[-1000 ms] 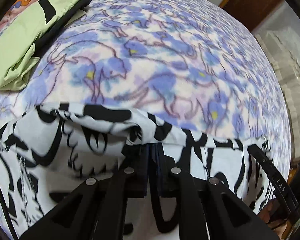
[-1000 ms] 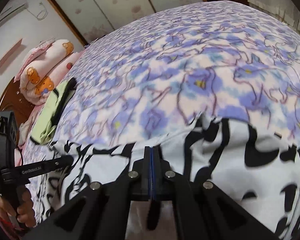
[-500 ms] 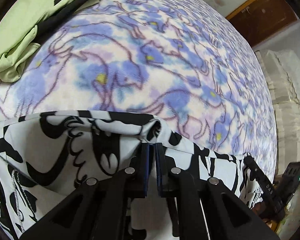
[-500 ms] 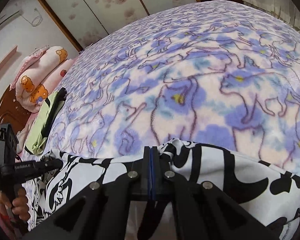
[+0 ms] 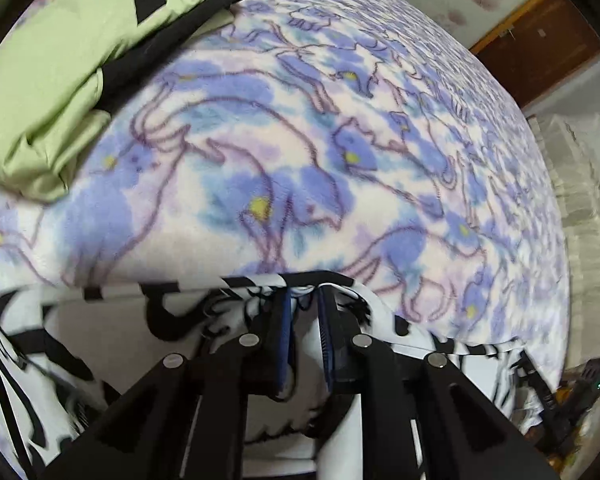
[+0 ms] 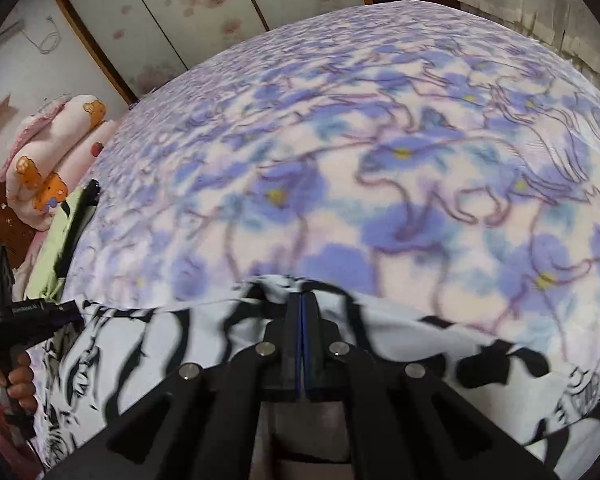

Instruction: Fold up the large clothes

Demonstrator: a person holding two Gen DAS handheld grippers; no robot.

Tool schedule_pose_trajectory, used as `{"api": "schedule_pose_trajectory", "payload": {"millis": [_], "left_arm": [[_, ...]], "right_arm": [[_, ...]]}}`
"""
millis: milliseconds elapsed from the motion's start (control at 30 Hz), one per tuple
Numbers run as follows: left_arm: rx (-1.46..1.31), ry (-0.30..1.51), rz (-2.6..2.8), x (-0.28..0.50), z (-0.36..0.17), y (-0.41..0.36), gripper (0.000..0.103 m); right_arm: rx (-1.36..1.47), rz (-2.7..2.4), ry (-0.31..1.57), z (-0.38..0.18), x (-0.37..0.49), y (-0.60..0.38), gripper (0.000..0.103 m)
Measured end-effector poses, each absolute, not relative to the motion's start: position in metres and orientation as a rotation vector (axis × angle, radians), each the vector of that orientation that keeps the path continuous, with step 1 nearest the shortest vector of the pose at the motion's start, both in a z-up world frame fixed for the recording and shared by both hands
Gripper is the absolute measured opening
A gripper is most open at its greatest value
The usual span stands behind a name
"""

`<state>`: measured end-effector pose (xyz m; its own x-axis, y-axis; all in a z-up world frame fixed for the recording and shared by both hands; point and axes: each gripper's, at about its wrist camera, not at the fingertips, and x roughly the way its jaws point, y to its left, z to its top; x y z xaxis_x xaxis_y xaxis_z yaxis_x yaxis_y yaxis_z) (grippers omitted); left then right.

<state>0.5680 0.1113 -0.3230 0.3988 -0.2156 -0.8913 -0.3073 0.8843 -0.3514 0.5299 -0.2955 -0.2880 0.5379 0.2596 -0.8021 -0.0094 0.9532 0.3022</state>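
Garment (image 5: 100, 320) between opening left tool (image 5: 304, 300)

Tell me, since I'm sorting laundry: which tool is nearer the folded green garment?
Left. The left tool holds the black-and-white cloth near the green garment; the right tool grips the same edge farther away.

Home bedroom: blanketed bed (image 6: 380, 128), pillows (image 6: 48, 160)
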Motion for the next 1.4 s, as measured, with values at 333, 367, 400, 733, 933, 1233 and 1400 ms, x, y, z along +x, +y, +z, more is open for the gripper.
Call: {"api": "schedule_pose_trajectory", "payload": {"millis": [333,367,400,733,933,1233,1400], "left_arm": [[-0.253,1.184,0.046,0.553,-0.315,0.117,0.013],[-0.26,1.182,0.041,0.552,-0.315,0.119,0.013],[-0.258,1.178,0.04,0.551,-0.313,0.121,0.013],[-0.117,1.07,0.194,0.506,-0.268,0.121,0.055],[-0.227,1.086,0.235,0.44,-0.252,0.123,0.056],[-0.404,1.183,0.369,0.297,-0.274,0.092,0.058],[-0.441,1.186,0.421,0.22,-0.29,0.064,0.059]], "right_arm": [[0.091,-0.101,1.017,-0.283,0.522,-0.323,0.0],[0.092,-0.158,1.02,-0.283,0.519,-0.332,0.0],[0.135,-0.155,1.021,-0.282,0.515,-0.342,0.0],[0.257,-0.188,0.947,-0.244,0.445,-0.374,0.003],[0.374,-0.131,0.959,-0.232,0.395,-0.373,0.023],[0.531,-0.034,1.103,-0.246,0.325,-0.36,0.046],[0.493,0.037,1.09,-0.243,0.283,-0.331,0.057]]}}
